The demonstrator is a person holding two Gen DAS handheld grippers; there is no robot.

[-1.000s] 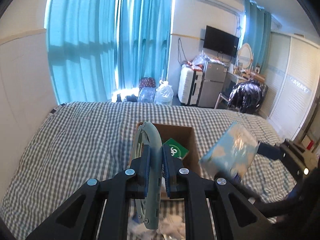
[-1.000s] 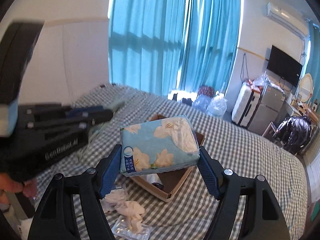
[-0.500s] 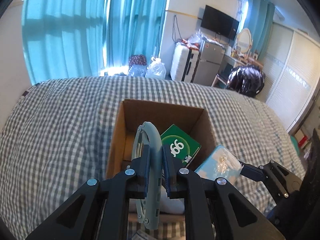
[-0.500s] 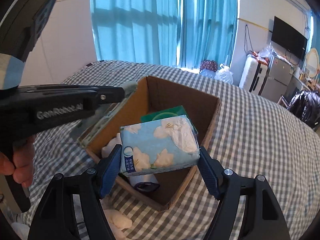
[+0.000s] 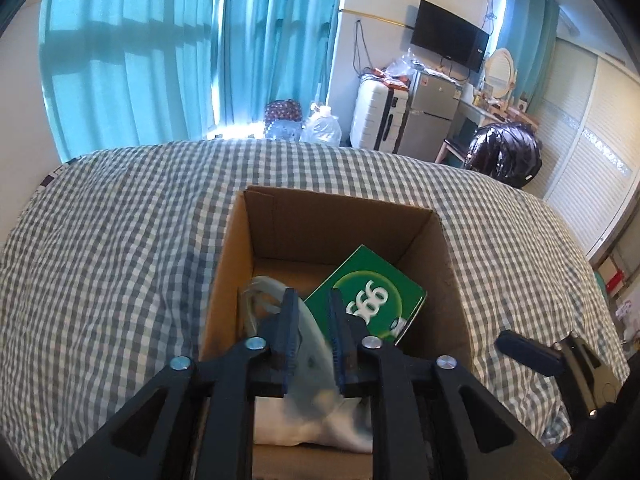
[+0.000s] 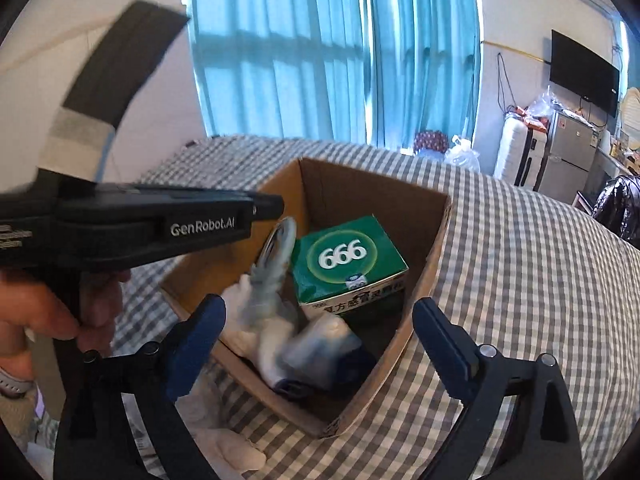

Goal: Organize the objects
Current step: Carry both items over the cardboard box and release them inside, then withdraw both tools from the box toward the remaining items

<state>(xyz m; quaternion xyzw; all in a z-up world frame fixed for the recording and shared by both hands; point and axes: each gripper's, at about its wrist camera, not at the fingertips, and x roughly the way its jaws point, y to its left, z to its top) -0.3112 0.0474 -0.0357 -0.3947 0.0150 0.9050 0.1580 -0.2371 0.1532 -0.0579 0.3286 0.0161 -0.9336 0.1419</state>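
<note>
Left wrist view: the left gripper (image 5: 313,330) reaches down into an open brown cardboard box (image 5: 340,216) that sits on a bed covered in a grey-and-white checked sheet (image 5: 112,248). Its blue-padded fingers (image 5: 289,320) stand a little apart, and a pale grey-green curved plastic object (image 5: 308,344) lies between them; motion blur hides whether the pads press on it. The object is tilted, its looped upper end near the box's left wall and its lower end over a white soft bundle (image 5: 312,428) at the near side of the box. A green carton printed with white "666" (image 5: 370,300) leans tilted against the right inner wall. At the right edge, over the sheet, is part of the right gripper (image 5: 560,360), with one blue-tipped finger showing. Beyond the bed hang teal curtains (image 5: 180,52), with a white suitcase (image 5: 376,120) and a small silver fridge (image 5: 432,116) by the far wall.

Right wrist view: the right gripper (image 6: 320,332) hangs above the near corner of the cardboard box (image 6: 436,248), its two blue fingers (image 6: 440,336) spread wide with nothing between them. Inside the box, the green carton (image 6: 348,260) lies toward the far right, the grey-green plastic object (image 6: 272,268) stands blurred and tilted at the left, and below them sit the white bundle (image 6: 248,332) and a blurred pale blue wrapped pack (image 6: 320,352). The left gripper (image 6: 268,206) enters from the left, held by a bare hand (image 6: 52,308). Crumpled white items (image 6: 228,448) lie on the checked sheet (image 6: 520,280) just outside the box's near wall.
</note>
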